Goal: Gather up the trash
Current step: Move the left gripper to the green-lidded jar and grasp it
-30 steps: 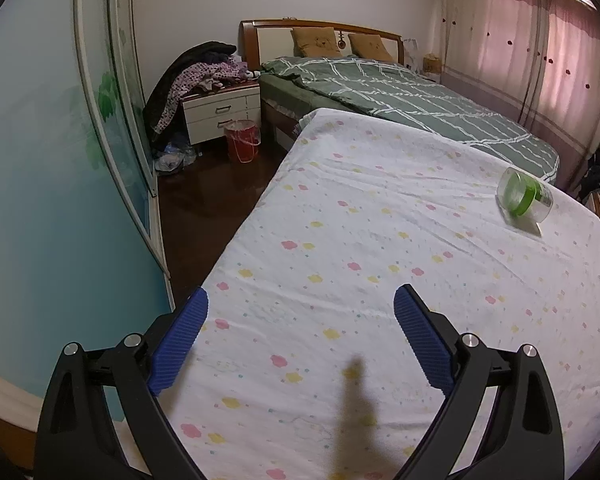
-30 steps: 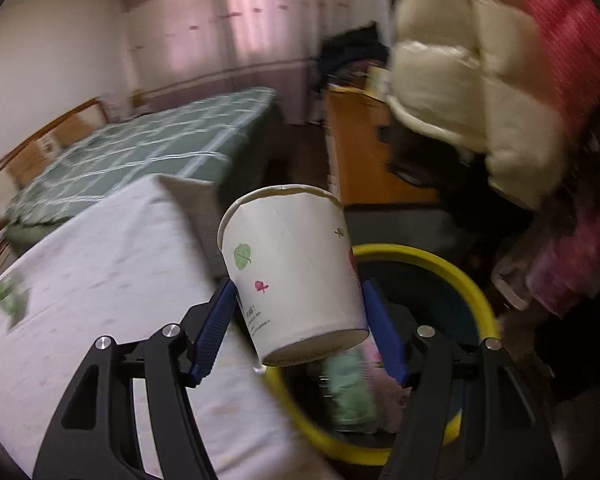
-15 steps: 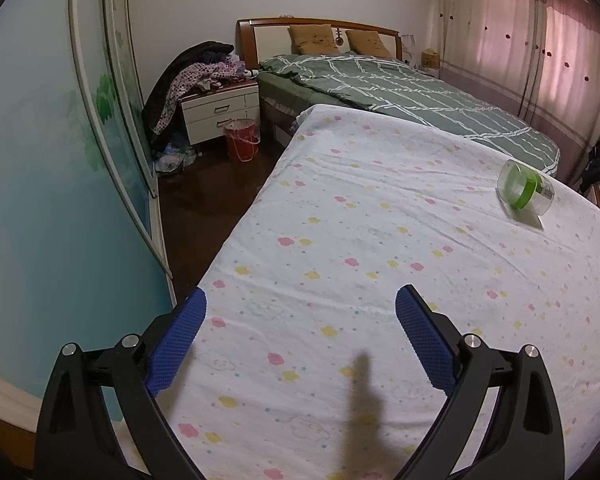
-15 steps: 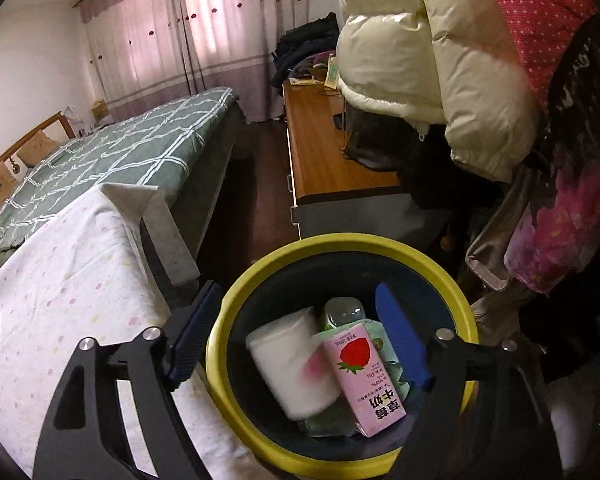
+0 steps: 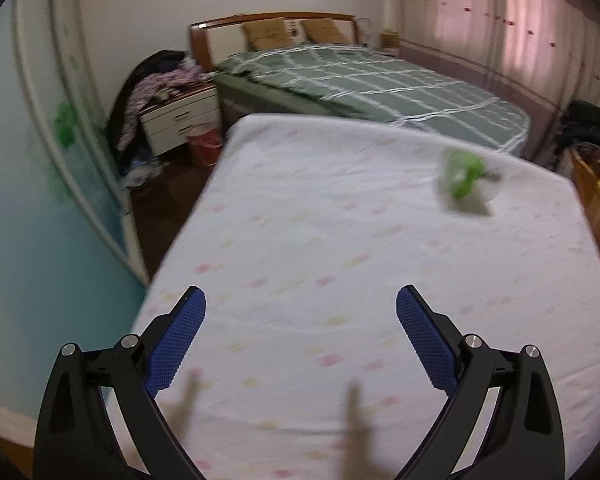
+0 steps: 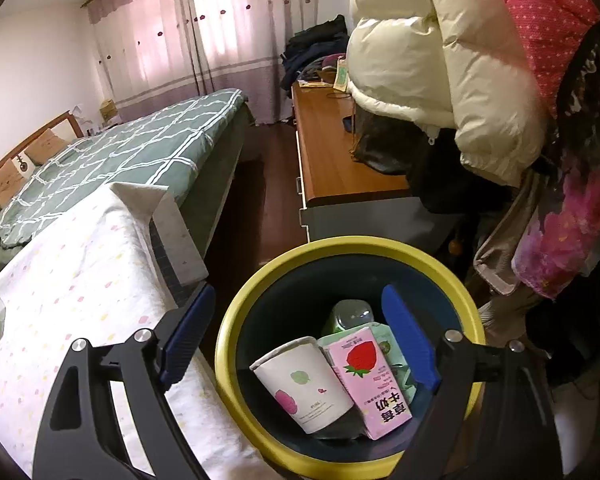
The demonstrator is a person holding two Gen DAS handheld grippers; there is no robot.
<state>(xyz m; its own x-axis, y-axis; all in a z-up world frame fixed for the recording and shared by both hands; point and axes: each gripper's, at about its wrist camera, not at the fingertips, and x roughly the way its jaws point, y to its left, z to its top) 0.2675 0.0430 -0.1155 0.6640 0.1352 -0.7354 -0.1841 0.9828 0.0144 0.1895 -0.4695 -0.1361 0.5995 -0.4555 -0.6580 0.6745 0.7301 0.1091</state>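
The paper cup (image 6: 306,390) lay tilted in the yellow-rimmed bin (image 6: 236,320) against a pink milk carton (image 6: 370,380); above them the right gripper (image 6: 300,336) was opening, nothing between its jaws. The left gripper (image 5: 300,312) hung spread, empty, over the bed (image 5: 340,260), a blurred green bottle (image 5: 462,180) lying further off

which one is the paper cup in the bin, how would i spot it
Find the yellow-rimmed bin beside the spotted sheet. Inside, on the side nearest the sheet, the paper cup lies tilted against a pink strawberry milk carton. It is the only white, round item, printed with a small green leaf and a pink fruit.
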